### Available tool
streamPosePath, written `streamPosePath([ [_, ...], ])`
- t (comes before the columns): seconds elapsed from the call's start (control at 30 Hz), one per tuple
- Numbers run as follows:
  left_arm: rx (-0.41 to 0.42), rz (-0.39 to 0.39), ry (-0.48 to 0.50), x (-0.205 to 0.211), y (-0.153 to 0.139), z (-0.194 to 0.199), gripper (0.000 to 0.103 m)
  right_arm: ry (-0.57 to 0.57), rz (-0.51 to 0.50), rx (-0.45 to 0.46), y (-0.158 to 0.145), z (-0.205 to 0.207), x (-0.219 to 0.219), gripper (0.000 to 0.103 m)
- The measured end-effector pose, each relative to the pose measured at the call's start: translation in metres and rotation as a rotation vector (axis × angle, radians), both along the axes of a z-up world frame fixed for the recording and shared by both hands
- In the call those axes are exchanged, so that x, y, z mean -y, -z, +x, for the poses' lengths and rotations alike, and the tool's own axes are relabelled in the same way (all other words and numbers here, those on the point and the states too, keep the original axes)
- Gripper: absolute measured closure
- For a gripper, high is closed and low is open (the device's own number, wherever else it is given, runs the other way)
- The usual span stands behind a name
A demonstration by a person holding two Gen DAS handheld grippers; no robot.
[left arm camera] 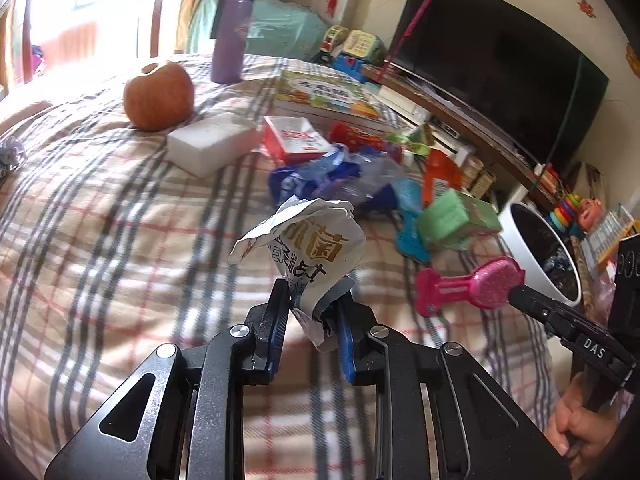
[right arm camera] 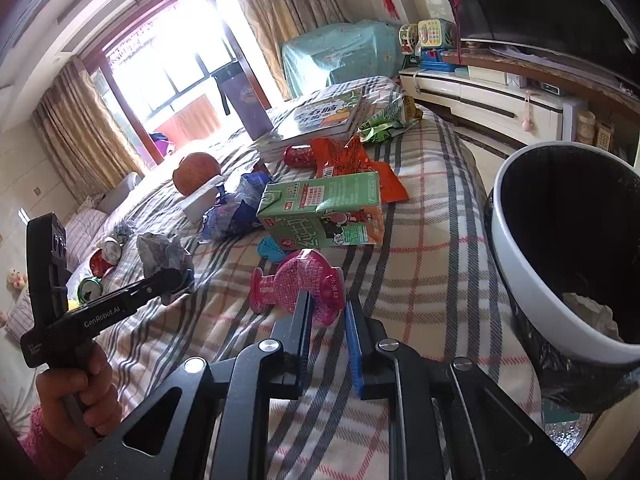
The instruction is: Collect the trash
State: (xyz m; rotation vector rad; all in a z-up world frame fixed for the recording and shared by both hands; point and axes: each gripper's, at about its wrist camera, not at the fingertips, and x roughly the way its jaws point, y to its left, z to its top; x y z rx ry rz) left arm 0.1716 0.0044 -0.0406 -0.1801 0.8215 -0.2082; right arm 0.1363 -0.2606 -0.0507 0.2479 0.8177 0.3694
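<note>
1. The bed (right arm camera: 420, 240), under a plaid blanket, carries the litter; it is no tabletop, and the white trash bin (right arm camera: 532, 280) with its black liner stands at its edge, on the right-hand side.
2. The right gripper (right arm camera: 326, 304) is nearer the bin, just beside its rim. It is clenched on a pink jelly cup (right arm camera: 308, 284), whose long axis runs leftward, away from the bin.
3. The left gripper (left arm camera: 314, 300) is farther off, with the right gripper between it and the bin (left arm camera: 540, 252). It grasps a crumpled white wrapper (left arm camera: 308, 240), which stands up from the jaws.
4. Judged from this, the right hand drops first.
</note>
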Motion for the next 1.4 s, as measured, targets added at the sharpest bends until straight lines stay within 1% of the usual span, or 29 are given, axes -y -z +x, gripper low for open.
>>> streamPosePath([
  [0.3,0.015,-0.020,0.123,0.044,-0.010,-0.014,0.082,0.059,0.034,0.028,-0.007,-0.023,0.028,0.092],
  [0.53,0.017,-0.021,0.198,0.076,-0.014,-0.024,0.082,0.116,0.052,0.054,-0.015,-0.037,0.050,0.093],
  [0.57,0.018,-0.020,0.206,0.080,-0.014,-0.024,0.082,0.125,0.055,0.061,-0.017,-0.040,0.053,0.097],
  [0.6,0.020,-0.018,0.216,0.085,-0.015,-0.024,0.082,0.131,0.058,0.067,-0.018,-0.041,0.055,0.102],
  [0.7,0.023,-0.016,0.235,0.093,-0.017,-0.026,0.082,0.153,0.069,0.084,-0.022,-0.045,0.063,0.102],
  [0.9,0.018,-0.007,0.254,0.105,-0.016,-0.028,0.082,0.140,0.063,0.069,-0.015,-0.046,0.063,0.102],
  [1.0,0.009,-0.001,0.251,0.105,-0.013,-0.028,0.082,0.098,0.075,0.042,-0.006,-0.046,0.058,0.102],
  [1.07,0.001,-0.002,0.247,0.103,-0.009,-0.027,0.082,0.070,0.081,0.026,0.000,-0.045,0.053,0.096],
  [1.13,-0.006,-0.002,0.242,0.101,-0.007,-0.026,0.082,0.068,0.075,0.012,0.005,-0.043,0.051,0.094],
  [1.17,-0.008,-0.003,0.239,0.099,-0.006,-0.027,0.082,0.065,0.070,0.002,0.007,-0.041,0.049,0.089],
  [1.23,-0.013,-0.004,0.235,0.097,-0.003,-0.027,0.082,0.073,0.052,-0.011,0.012,-0.037,0.048,0.070],
  [1.27,-0.016,-0.005,0.234,0.096,-0.002,-0.027,0.082,0.074,0.042,-0.015,0.013,-0.036,0.048,0.057],
  [1.3,-0.018,-0.006,0.232,0.096,-0.001,-0.027,0.082,0.079,0.027,-0.017,0.014,-0.035,0.047,0.052],
  [1.4,-0.024,-0.012,0.226,0.093,0.001,-0.025,0.082,0.077,-0.021,-0.032,0.013,-0.032,0.043,0.052],
])
